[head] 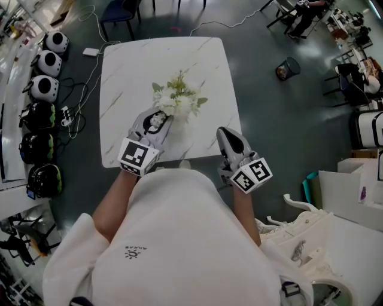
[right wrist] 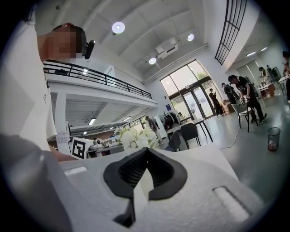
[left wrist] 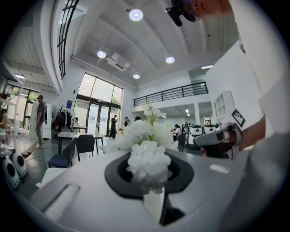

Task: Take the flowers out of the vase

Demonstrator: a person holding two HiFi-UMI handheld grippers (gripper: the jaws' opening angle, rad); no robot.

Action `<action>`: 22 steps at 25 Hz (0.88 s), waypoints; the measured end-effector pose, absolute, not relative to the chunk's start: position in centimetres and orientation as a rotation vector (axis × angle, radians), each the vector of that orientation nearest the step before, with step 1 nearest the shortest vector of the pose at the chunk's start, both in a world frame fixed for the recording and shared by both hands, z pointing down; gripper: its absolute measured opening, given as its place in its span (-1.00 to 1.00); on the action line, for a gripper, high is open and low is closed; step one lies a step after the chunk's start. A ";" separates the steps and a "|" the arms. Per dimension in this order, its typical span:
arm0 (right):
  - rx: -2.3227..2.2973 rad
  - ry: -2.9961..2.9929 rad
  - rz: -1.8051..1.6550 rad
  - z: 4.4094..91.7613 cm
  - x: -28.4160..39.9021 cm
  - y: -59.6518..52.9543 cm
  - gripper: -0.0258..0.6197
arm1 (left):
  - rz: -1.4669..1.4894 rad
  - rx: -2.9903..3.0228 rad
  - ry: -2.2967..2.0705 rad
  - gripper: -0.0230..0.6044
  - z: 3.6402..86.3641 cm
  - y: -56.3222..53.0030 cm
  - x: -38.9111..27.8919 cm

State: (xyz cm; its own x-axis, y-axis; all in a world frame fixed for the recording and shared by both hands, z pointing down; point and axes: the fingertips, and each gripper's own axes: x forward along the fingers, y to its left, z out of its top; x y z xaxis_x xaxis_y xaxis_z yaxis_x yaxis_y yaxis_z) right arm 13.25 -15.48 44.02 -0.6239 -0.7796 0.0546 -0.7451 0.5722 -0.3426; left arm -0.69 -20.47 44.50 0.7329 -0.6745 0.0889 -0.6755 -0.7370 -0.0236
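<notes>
A bunch of white flowers with green leaves (head: 178, 98) stands on the white marble table (head: 128, 66); the vase under it is hidden by the blooms. My left gripper (head: 157, 121) reaches into the bunch's near left side and is shut on a white flower cluster (left wrist: 148, 163), which sits in the notch between its jaws. The rest of the bunch (left wrist: 140, 131) rises just behind. My right gripper (head: 226, 134) rests over the table's front edge to the right, apart from the flowers (right wrist: 136, 136), jaws shut with nothing between them.
Several helmets (head: 45, 86) and cables lie on the floor left of the table. A dark chair (head: 119, 9) stands behind it, a small bin (head: 288, 69) to the far right. White furniture (head: 311, 233) fills the lower right. The person's torso is close to the front edge.
</notes>
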 end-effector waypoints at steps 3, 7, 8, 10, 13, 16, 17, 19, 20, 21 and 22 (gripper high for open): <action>-1.313 2.692 -0.507 44.1 13.2 -15.3 -0.92 | 0.119 2.932 -1.138 -0.79 43.8 -20.5 -0.6; -1.310 2.689 -0.500 44.0 13.2 -15.1 -0.92 | 0.094 2.952 -1.139 -0.79 42.7 -20.5 -0.5; -1.309 2.689 -0.498 43.9 13.2 -15.1 -0.92 | 0.086 2.952 -1.144 -0.79 42.4 -20.6 -0.5; -1.309 2.689 -0.497 43.9 13.3 -14.9 -0.92 | 0.063 2.947 -1.157 -0.79 41.8 -20.6 -0.6; -1.307 2.688 -0.495 43.7 13.4 -14.6 -0.92 | 0.028 2.944 -1.175 -0.79 40.9 -20.4 -0.8; -1.303 2.689 -0.490 43.6 13.5 -14.5 -0.92 | 0.013 2.952 -1.179 -0.79 40.0 -20.3 -0.7; -1.302 2.690 -0.488 43.5 13.5 -14.4 -0.92 | 0.008 2.958 -1.180 -0.79 39.7 -20.2 -0.6; -1.300 2.692 -0.484 43.5 13.6 -14.2 -0.92 | -0.006 2.973 -1.185 -0.79 39.1 -19.9 -0.5; -1.299 2.692 -0.483 43.5 13.6 -14.1 -0.92 | -0.011 2.980 -1.186 -0.79 38.8 -19.8 -0.5; -1.298 2.692 -0.483 43.5 13.6 -14.0 -0.92 | -0.012 2.985 -1.182 -0.79 38.4 -19.6 -0.5; -1.297 2.691 -0.484 43.5 13.5 -14.0 -0.92 | -0.015 2.989 -1.176 -0.79 37.9 -19.6 -0.6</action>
State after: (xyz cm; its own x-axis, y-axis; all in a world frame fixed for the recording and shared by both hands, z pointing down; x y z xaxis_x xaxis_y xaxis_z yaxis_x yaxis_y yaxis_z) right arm 13.51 -13.98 43.50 -0.6272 -0.7781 0.0344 -0.7412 0.5828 -0.3329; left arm -0.56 -19.55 37.95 0.7322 -0.6802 -0.0343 -0.6809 -0.7298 -0.0617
